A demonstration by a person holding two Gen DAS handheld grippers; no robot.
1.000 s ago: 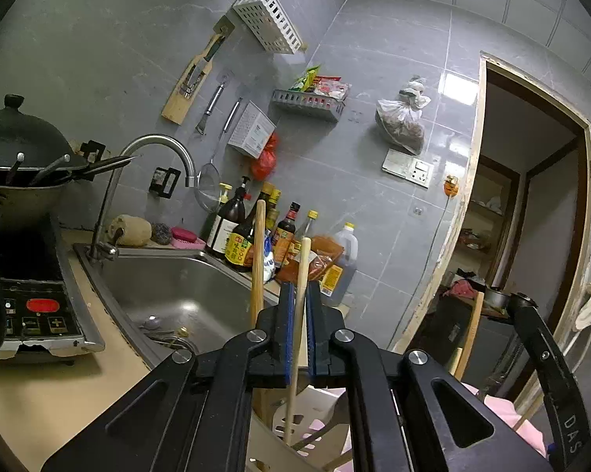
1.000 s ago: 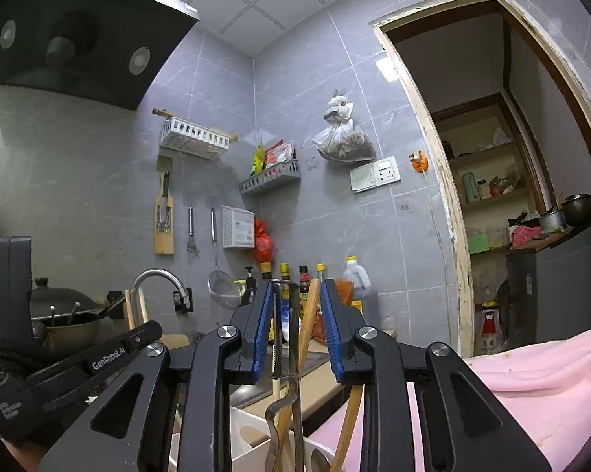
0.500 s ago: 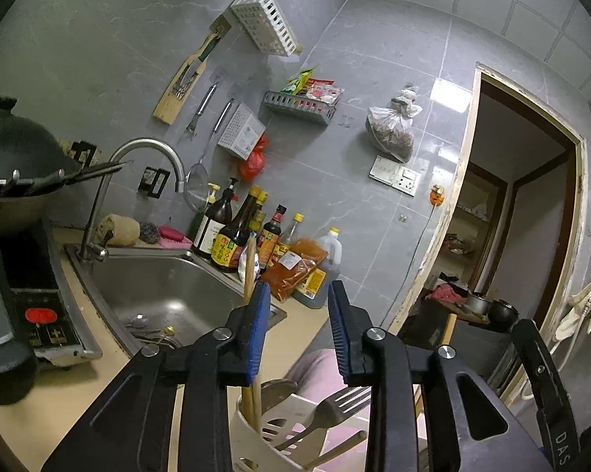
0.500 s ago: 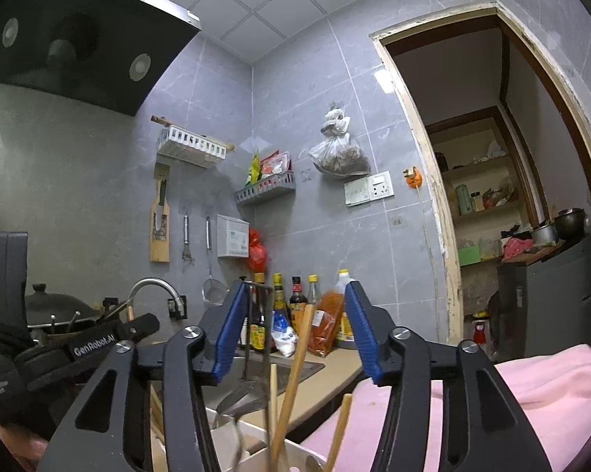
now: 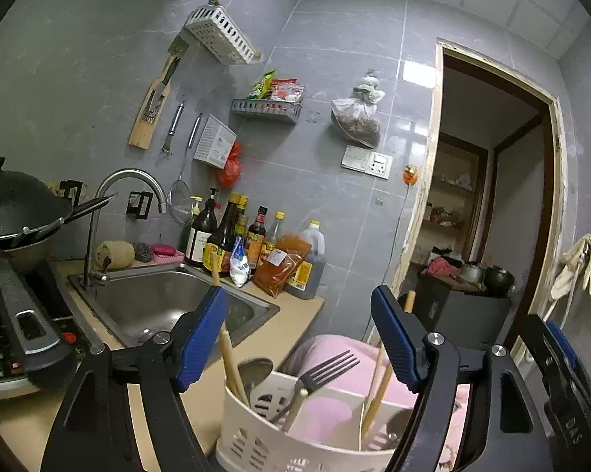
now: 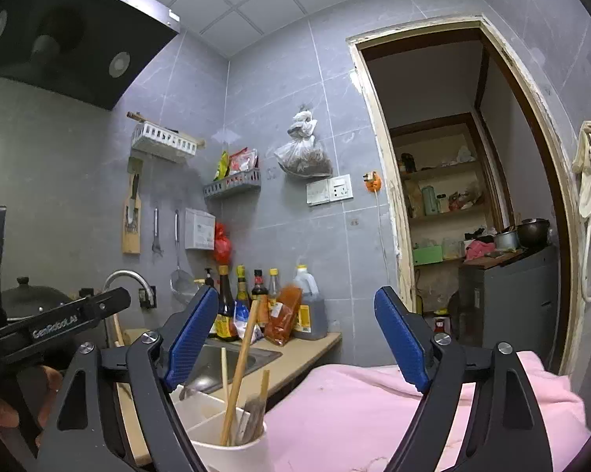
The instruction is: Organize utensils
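The white slotted plastic utensil holder stands near the front edge of the beige worktop, just beside a pink cloth, and already carries its load: wooden chopsticks upright in its left compartment, a metal fork leaning tines-up in the middle, another wooden stick on the right, and spoon bowls half hidden inside. Both drops look finished, so the step in hand seems to be the release. The left gripper has just been opening its jaws, and they stand wide with nothing pressed between the ribbed blue pads; the right gripper has likewise been opening, and a chopstick rises between its pads but touches neither. The next move probably calls for clearing the tall stick tips without knocking them, then finding any utensil left outside, though none shows here. Beyond lie the steel sink, glass sauce bottles and the grey tiled wall.
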